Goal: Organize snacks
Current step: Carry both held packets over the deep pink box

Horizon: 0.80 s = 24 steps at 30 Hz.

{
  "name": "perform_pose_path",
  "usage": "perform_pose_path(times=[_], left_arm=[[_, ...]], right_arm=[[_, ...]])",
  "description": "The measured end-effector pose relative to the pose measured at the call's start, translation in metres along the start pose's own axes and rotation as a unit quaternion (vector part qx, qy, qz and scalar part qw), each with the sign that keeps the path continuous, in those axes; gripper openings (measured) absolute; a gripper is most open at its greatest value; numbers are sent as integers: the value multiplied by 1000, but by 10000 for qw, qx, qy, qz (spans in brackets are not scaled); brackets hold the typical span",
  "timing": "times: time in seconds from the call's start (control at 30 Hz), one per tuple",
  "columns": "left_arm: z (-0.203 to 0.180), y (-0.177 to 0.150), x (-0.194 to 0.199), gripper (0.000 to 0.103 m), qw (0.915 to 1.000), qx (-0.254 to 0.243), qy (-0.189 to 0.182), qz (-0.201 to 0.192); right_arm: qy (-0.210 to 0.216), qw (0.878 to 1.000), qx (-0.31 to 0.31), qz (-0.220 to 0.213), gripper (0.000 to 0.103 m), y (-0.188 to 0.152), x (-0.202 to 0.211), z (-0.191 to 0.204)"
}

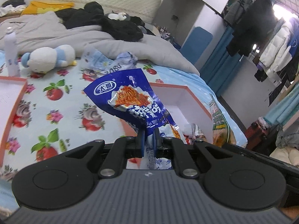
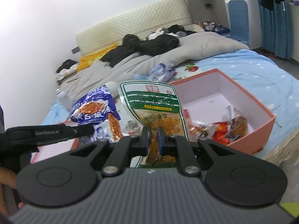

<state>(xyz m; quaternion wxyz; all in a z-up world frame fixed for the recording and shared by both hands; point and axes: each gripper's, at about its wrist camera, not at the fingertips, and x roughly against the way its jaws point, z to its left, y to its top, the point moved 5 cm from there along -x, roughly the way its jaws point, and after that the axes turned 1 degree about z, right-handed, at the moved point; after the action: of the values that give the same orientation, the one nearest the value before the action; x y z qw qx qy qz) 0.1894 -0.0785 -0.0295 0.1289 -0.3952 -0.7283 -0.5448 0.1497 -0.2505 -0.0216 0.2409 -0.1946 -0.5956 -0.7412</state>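
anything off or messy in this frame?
Nothing spilled or torn. Each tongs pinches a packet by one end: the left tongs holds the blue snack packet, creased at the grip, and the right tongs the green snack packet. A crumpled blue-white wrapper lies loose on the bedsheet beyond the pink box.
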Motion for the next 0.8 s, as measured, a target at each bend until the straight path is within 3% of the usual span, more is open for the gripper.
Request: perform_pose_path(times=[0.43, 0.8], left_arm=[[-39, 57, -141, 10, 9982, -182, -195, 531], [-47, 90, -246, 10, 9949, -478, -250, 846]], right_arm=[[-322, 9989, 32, 336, 14, 45, -90, -67], [-553, 9965, -143, 619, 15, 56, -165, -106]])
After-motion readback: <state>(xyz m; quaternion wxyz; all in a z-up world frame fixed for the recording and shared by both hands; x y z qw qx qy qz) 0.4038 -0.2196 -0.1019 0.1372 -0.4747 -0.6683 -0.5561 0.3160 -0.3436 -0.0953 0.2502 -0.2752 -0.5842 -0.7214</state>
